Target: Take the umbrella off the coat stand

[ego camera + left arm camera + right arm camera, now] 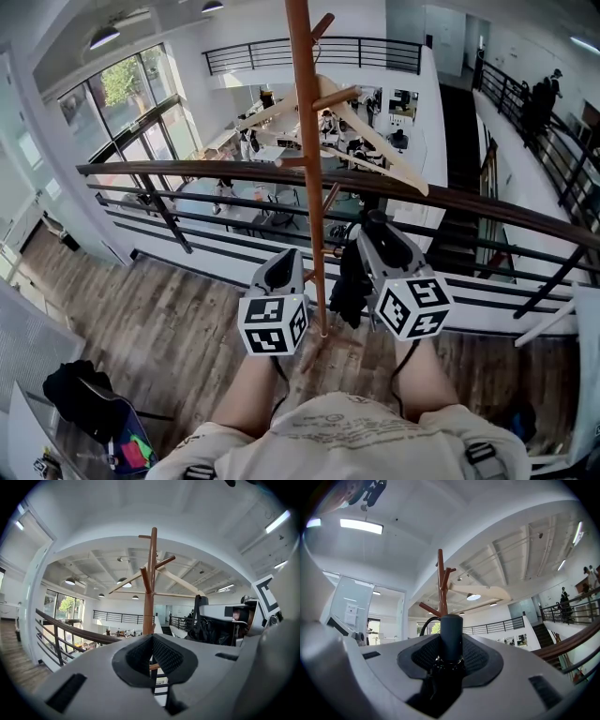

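Beside the wooden coat stand, my right gripper clamps the folded black umbrella by its stubby dark-grey handle, canopy dangling below, while my left gripper sits closed and empty.

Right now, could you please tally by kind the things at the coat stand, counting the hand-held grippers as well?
Wooden coat stand: 1
Wooden clothes hanger: 1
Folded black umbrella: 1
Hand-held gripper: 2 (left hand-held gripper, right hand-held gripper)
Total: 5
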